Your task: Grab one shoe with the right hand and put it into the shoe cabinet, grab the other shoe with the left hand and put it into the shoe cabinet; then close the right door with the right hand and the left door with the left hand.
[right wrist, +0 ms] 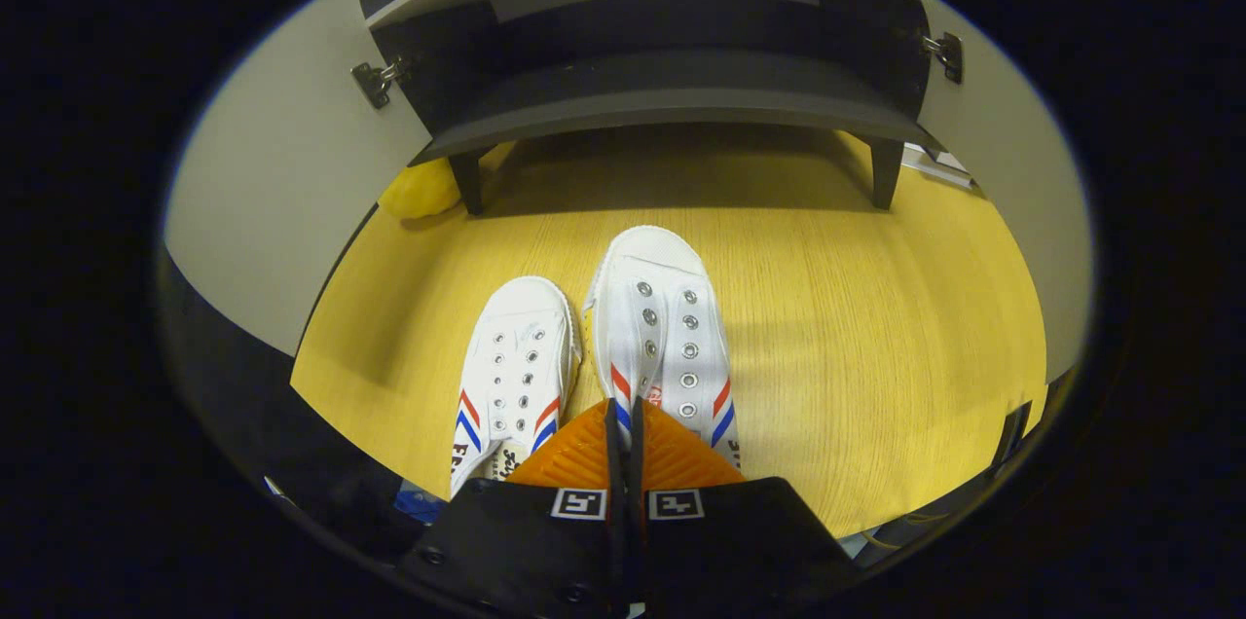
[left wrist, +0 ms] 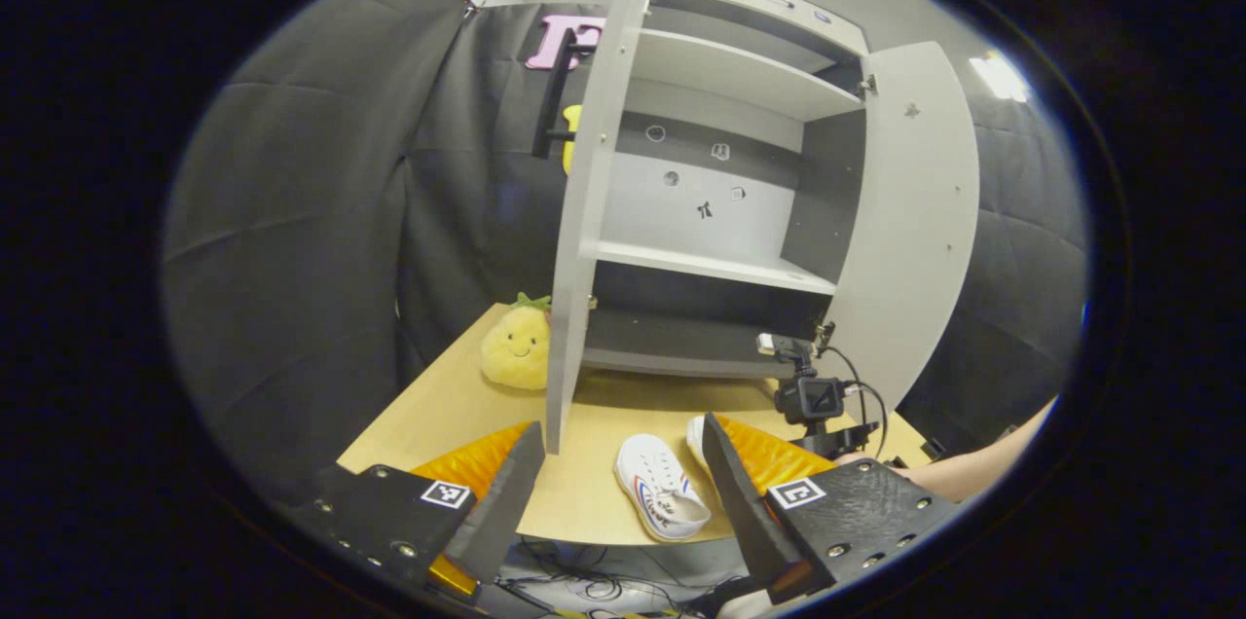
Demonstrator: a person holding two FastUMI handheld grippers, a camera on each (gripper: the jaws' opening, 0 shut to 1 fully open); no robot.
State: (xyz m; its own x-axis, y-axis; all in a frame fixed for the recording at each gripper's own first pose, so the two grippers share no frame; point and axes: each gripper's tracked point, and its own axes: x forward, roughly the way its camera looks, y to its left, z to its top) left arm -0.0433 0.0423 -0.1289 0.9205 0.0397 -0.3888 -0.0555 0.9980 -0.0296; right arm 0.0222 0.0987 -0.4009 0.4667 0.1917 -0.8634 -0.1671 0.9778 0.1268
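Two white shoes with red and blue stripes are seen side by side on the wooden tabletop (right wrist: 876,327), near its front edge, toes pointed at the shoe cabinet (left wrist: 720,210). In the right gripper view, the right shoe (right wrist: 662,327) is set a bit further forward than the left shoe (right wrist: 516,371), and the two are almost touching. The right gripper (right wrist: 623,424) is held just over the heel end of the right shoe, with its fingers pressed flat together and nothing seen between them. In the left gripper view, the left gripper (left wrist: 623,473) is held wide apart, above the front edge of the tabletop, with nothing in it. The cabinet is stood at the back of the tabletop with both doors swung out, the left door (left wrist: 584,239) and the right door (left wrist: 910,220). A yellow plush toy (left wrist: 518,346) is sat near the back left corner, beside the left door.
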